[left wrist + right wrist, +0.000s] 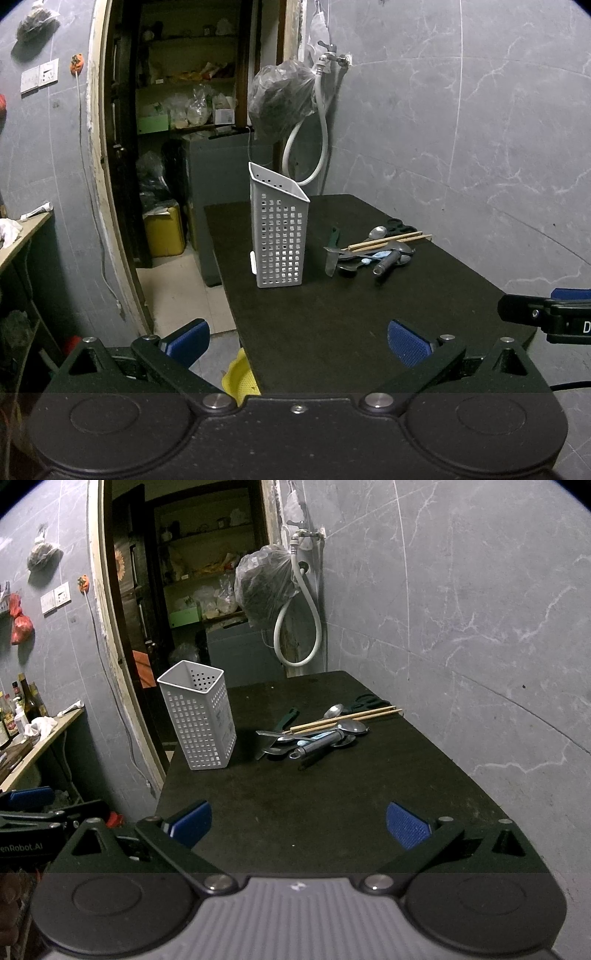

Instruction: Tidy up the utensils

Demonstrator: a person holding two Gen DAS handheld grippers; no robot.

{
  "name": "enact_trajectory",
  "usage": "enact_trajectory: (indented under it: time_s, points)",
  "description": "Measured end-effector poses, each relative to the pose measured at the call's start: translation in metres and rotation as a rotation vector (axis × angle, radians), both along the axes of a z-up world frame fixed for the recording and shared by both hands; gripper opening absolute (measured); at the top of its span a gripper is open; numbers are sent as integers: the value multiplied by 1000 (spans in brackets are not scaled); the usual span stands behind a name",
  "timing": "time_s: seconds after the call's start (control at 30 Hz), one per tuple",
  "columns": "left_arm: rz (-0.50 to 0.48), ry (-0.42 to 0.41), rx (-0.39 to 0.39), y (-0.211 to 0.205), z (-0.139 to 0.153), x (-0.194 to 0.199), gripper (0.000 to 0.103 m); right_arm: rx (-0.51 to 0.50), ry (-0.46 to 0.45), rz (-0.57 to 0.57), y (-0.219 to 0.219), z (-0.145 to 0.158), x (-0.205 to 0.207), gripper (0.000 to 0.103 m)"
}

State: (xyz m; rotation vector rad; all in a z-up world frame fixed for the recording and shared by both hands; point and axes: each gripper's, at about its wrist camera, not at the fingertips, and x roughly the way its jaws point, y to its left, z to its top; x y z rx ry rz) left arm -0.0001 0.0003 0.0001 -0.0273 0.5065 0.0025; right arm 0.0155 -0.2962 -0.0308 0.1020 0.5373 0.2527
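Left wrist view shows your left gripper (298, 345) low in the frame, its blue pads spread wide with nothing between them, hovering over the near edge of the black table (332, 332). Your right gripper (299, 825) is equally wide and empty in its own view, also at the near edge.

Further out, a white perforated utensil holder (199, 720) stands upright at centre left of the right wrist frame, near the table's left edge and empty as far as its mouth shows. To its right, at frame centre, lies the utensil pile (317, 731), apart from the holder.

The pile is tangled, and that is your main risk: the chopsticks (343, 716) lie across the spoons, so lifting one piece could drag or flick others toward the far edge. The holder looks light and sits close to the table's edge; a tool pushed in at an angle could tip it or shove it off. The knife (280, 727) lies flat, so the pads may slip on its thin blade.

Count: one holder, two chopsticks, one green-handled knife, one dark scissors (369, 701) behind the pile, one metal-handled tool (317, 746), and at least three spoons, with overlap hiding any more.
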Motion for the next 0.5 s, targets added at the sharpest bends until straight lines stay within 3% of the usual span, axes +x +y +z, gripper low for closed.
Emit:
enact_trajectory:
  time_s: [0.5]
  points:
    - [0,4,-2,0,-5,2,102,0,2,2,1,0,0,103]
